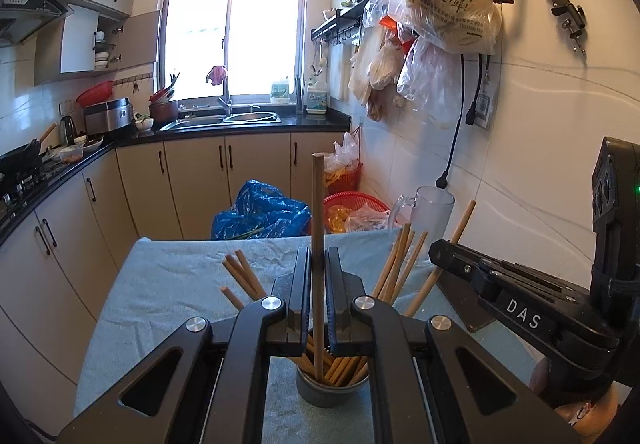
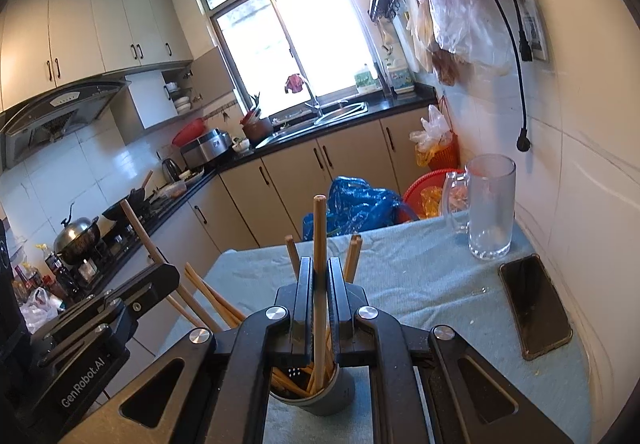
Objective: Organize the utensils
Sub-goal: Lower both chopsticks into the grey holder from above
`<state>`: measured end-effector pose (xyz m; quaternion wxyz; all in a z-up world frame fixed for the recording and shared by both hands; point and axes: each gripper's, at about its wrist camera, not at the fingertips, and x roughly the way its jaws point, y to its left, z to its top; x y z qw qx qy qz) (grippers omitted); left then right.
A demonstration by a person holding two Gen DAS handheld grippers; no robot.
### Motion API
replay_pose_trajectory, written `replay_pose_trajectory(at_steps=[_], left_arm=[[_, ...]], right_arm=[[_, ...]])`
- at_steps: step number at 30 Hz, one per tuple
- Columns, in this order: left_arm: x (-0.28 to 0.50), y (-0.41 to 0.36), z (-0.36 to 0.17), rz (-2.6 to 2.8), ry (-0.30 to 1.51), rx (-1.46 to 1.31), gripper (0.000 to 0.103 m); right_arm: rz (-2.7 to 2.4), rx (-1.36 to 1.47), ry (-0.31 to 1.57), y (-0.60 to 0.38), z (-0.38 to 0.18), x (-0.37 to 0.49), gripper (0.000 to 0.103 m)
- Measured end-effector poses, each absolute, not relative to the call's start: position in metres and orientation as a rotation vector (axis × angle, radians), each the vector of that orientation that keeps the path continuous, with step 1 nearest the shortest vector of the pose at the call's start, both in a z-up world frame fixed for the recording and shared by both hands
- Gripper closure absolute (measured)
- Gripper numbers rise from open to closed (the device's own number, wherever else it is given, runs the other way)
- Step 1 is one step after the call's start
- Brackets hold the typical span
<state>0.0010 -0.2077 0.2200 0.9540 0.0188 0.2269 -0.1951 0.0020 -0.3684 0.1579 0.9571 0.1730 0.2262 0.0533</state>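
Observation:
A grey cylindrical holder (image 1: pixel 332 394) stands on the cloth-covered table with several wooden chopsticks fanning out of it. My left gripper (image 1: pixel 318 256) is shut on one upright chopstick (image 1: pixel 319 196) whose lower end reaches down into the holder. My right gripper (image 2: pixel 320 264) is shut on another upright chopstick (image 2: pixel 320 228), and its lower end also sits among the sticks in the holder (image 2: pixel 320 402). Each view shows the other gripper beside it: the right gripper (image 1: pixel 440 252) on the right, the left gripper (image 2: pixel 164 270) on the left, both close over the holder.
A light blue cloth (image 2: pixel 420 284) covers the table. A clear glass mug (image 2: pixel 490 208) stands at the far right corner by the tiled wall, with a dark phone (image 2: pixel 536 308) lying nearer. Beyond the table's far edge sit a blue plastic bag (image 1: pixel 260 212) and red baskets (image 1: pixel 352 204).

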Motion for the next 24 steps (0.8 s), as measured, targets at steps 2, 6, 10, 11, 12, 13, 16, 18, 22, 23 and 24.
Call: replay_pose_trajectory(at_steps=[2, 6, 10, 11, 12, 13, 16, 18, 22, 23, 24], left_arm=[[0.001, -0.207, 0.216, -0.396, 0.471, 0.039, 0.097], [0.002, -0.207, 0.21, -0.396, 0.485, 0.039, 0.097], [0.002, -0.206, 0.202, -0.397, 0.502, 0.037, 0.097], [0.003, -0.205, 0.2, -0.398, 0.509, 0.036, 0.097], [0.003, -0.205, 0.199, -0.398, 0.512, 0.035, 0.097], [0.003, -0.204, 0.197, -0.397, 0.517, 0.036, 0.097], [0.004, -0.202, 0.19, -0.396, 0.533, 0.034, 0.097], [0.005, -0.2, 0.187, -0.396, 0.544, 0.029, 0.097], [0.008, -0.196, 0.179, -0.398, 0.57, 0.015, 0.097], [0.009, -0.195, 0.177, -0.398, 0.578, 0.011, 0.097], [0.01, -0.195, 0.176, -0.398, 0.583, 0.009, 0.097]], right_arm=[[0.107, 0.355, 0.468, -0.368, 0.154, 0.003, 0.096], [0.104, 0.359, 0.481, -0.369, 0.148, 0.004, 0.096], [0.105, 0.356, 0.496, -0.367, 0.143, 0.005, 0.096], [0.105, 0.354, 0.5, -0.366, 0.141, 0.005, 0.096], [0.105, 0.354, 0.501, -0.366, 0.14, 0.005, 0.096], [0.104, 0.353, 0.503, -0.366, 0.14, 0.006, 0.096], [0.104, 0.356, 0.509, -0.366, 0.137, 0.006, 0.096], [0.103, 0.355, 0.514, -0.366, 0.135, 0.007, 0.095], [0.1, 0.352, 0.521, -0.364, 0.131, 0.007, 0.095], [0.099, 0.352, 0.522, -0.364, 0.131, 0.007, 0.095], [0.101, 0.354, 0.525, -0.364, 0.13, 0.007, 0.095]])
